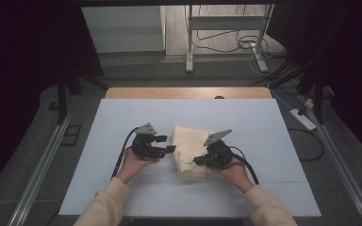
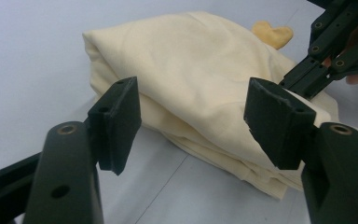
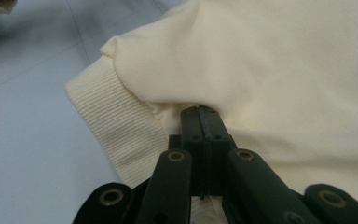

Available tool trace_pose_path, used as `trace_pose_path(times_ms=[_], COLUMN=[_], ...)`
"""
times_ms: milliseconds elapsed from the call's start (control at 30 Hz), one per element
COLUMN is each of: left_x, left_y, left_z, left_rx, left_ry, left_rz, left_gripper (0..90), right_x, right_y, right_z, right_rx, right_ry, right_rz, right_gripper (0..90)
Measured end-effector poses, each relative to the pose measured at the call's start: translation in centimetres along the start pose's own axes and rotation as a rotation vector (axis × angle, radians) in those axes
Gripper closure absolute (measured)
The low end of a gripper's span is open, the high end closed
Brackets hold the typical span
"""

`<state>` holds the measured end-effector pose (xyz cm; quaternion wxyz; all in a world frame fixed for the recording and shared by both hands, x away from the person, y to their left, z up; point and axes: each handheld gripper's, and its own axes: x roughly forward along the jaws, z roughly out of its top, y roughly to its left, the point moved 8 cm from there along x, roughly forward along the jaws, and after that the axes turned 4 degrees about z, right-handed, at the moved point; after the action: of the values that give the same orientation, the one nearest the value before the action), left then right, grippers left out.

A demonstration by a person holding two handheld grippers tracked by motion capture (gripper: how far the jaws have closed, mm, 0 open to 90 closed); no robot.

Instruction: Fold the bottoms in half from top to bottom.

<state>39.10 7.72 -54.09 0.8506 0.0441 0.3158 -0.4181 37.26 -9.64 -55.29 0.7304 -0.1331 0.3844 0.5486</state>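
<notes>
1. Sleeves, bottom edge; both hands on grippers
2. L gripper (image 2: pixel 191 121): jaws apart, at 9 o'clock of folded sweater (image 1: pixel 191 150), table (image 1: pixel 122 117) centre
3. R gripper (image 3: pixel 204 116): clamped on sweater fabric
4. Risk: thin pinch slips, fold collapses

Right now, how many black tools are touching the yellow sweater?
1. The right tool is shut on the sweater at its right edge. The left tool sits open beside its left edge, not touching.

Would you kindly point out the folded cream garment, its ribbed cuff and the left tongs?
Folded cream garment (image 1: pixel 191 150): high view, top panel.
Ribbed cuff (image 3: pixel 116 126): right gripper view, mid-cuff.
Left tongs (image 2: pixel 193 119): left gripper view, midway between tips.
</notes>
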Motion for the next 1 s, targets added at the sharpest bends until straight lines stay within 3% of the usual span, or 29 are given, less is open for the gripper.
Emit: trace_pose_path(times_ms=[367,700,1000], left_x=[0.0,-0.4,-0.4], left_y=[-0.1,-0.3,-0.3], left_z=[-0.1,-0.3,-0.8], left_rx=[0.007,0.01,0.003], left_ry=[0.005,0.008,0.02], left_rz=[0.0,0.0,0.001], left_gripper=[33.9,32.7,32.3], right_x=[-0.6,-3.6,-5.3], right_y=[-0.2,-0.7,-1.5], right_z=[0.3,0.8,-0.5], right_rx=[-0.016,-0.019,0.017], right_ry=[-0.011,-0.06,-0.078], right_rz=[-0.015,-0.065,-0.1], right_gripper=[89.2,89.1,89.1])
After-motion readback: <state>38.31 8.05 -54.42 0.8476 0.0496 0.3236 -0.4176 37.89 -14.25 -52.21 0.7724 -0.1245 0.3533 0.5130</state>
